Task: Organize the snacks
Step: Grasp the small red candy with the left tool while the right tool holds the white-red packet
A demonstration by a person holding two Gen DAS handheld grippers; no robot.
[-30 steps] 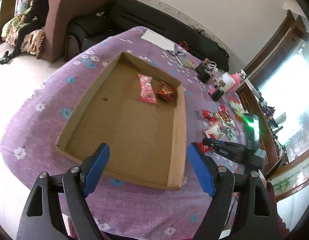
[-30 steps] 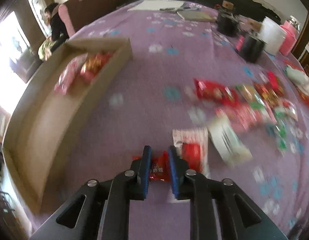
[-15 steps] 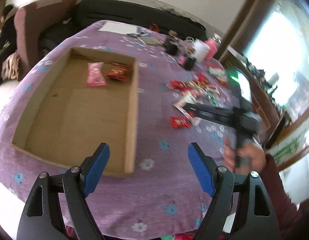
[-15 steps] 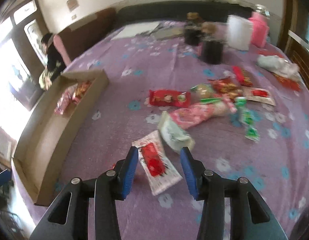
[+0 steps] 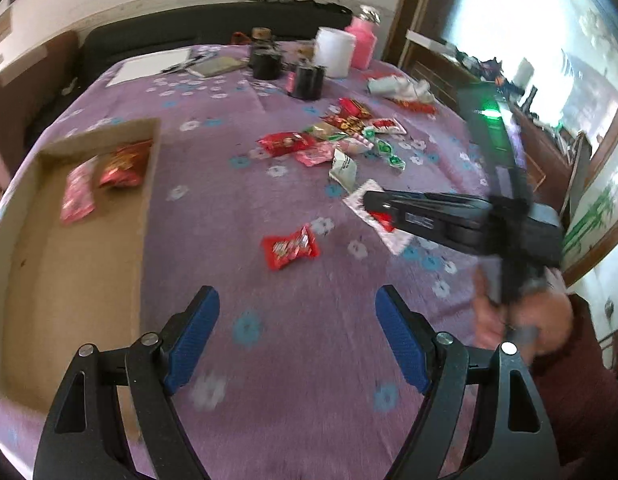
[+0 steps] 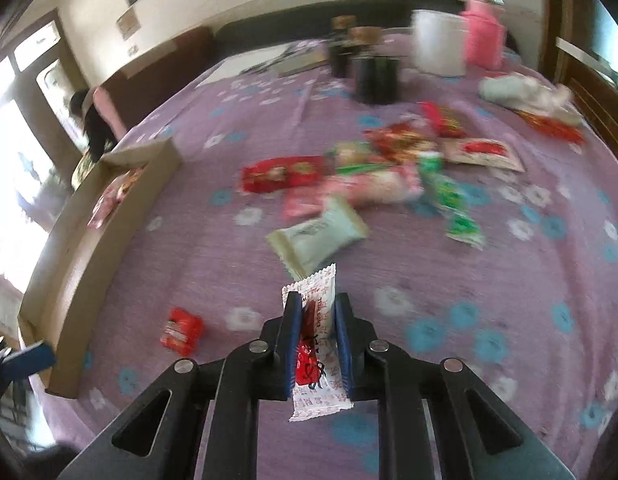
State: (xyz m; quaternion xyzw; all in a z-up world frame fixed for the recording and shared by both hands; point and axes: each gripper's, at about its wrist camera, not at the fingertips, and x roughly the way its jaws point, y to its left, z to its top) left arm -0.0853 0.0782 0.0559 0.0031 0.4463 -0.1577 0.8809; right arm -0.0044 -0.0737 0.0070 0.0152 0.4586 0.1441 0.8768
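My right gripper has just clenched on the white-and-red packet, well right of the box, ready to carry over, while my left gripper hangs released, empty, nearer the red candy.

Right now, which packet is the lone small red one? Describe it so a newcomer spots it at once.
Start at the cardboard tray on the purple flowered cloth, then look toward the snack pile. The small red packet lies alone on bare cloth between them, just ahead of the open left gripper. Unlike the white-and-red packet beside it, nothing grips it, and no other snack touches it.
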